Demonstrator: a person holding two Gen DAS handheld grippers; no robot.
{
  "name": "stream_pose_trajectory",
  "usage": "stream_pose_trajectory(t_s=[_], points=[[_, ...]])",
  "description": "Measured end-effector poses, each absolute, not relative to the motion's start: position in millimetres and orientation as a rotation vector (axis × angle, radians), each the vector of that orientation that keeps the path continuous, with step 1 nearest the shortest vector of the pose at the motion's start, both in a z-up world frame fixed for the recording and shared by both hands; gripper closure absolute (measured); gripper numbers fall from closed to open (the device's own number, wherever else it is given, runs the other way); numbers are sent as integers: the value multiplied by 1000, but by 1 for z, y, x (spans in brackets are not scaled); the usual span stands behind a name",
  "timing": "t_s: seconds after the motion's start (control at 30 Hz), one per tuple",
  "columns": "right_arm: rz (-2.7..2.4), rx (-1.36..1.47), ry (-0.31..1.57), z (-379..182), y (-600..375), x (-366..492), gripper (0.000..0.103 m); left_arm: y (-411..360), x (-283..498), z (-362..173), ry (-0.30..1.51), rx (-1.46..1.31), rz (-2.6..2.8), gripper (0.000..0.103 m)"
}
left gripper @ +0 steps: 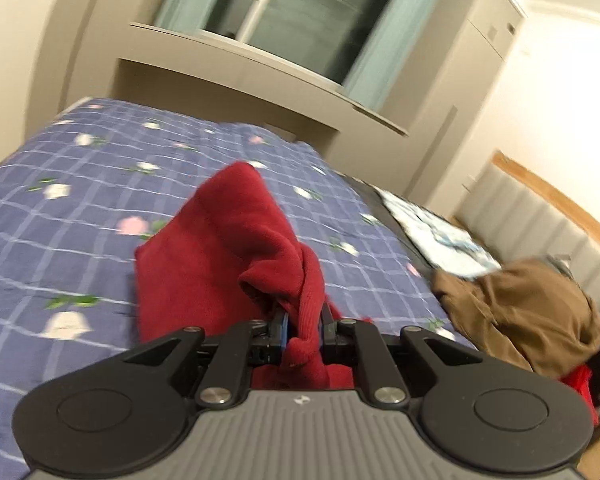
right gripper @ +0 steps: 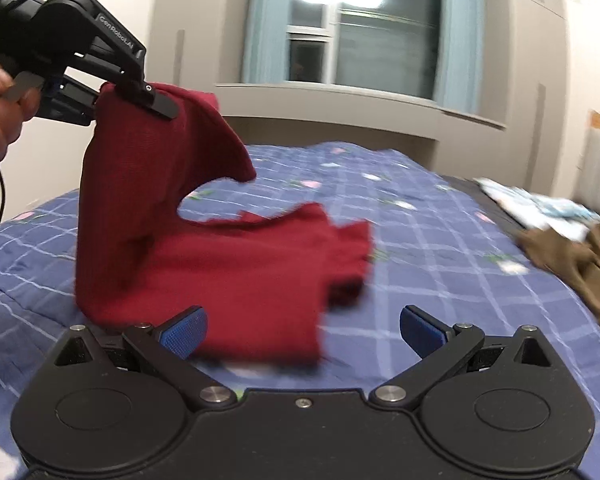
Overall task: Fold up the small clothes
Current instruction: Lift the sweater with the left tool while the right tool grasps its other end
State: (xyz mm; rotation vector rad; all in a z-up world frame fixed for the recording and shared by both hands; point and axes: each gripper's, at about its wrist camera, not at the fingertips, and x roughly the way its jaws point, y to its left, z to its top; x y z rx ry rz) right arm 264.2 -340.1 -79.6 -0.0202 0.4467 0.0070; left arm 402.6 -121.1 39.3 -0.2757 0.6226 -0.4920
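- Our left gripper (left gripper: 302, 330) is clamped on a bunched edge of the one red garment (right gripper: 220, 264); blue pads (left gripper: 285, 330) barely show beside the cloth.
- Our right gripper (right gripper: 302, 330) stands wide apart, two blue textured pads (right gripper: 186, 332) bare, nothing between them.
- One garment counted: soft ribbed knit, one side lifted upright under the left gripper, the rest lying across the bed (sleeve end toward the right).
- One blue checked floral quilt (right gripper: 440, 248); one brown garment (left gripper: 528, 316) crumpled near the bed's right side.
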Motion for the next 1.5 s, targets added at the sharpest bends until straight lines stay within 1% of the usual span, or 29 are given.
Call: stream_pose_trajectory(t_s=[0.2,0.37,0.57,0.7,0.87,1.0,1.13,1.3,1.43,1.5], points=[[-4,118,479,-85,-384,230,1,-187,400,21,704,-221,-563,91],[194,482,455,-80,-429,231,1,-188,390,7,735,-216,-568,91],[390,865,465,-75,-465,308,1,-179,388,9,729,-211,-573,91],[475,1202,492,-90,-468,365,1,-178,389,9,730,-211,-575,91],[498,1478,589,-112,-452,420,1,-176,386,8,730,-210,-576,91],[393,1521,592,-114,-460,458,0,-176,385,8,727,-205,-575,91],[407,1461,557,-88,-468,490,1,-185,385,8,724,-187,-578,91],[425,1223,541,-52,-478,507,1,-203,389,7,694,-181,-626,91],[323,949,641,-59,-480,503,1,-220,394,-12,778,-134,-634,90],[307,970,692,-73,-488,500,1,-220,391,-20,796,-130,-627,90]])
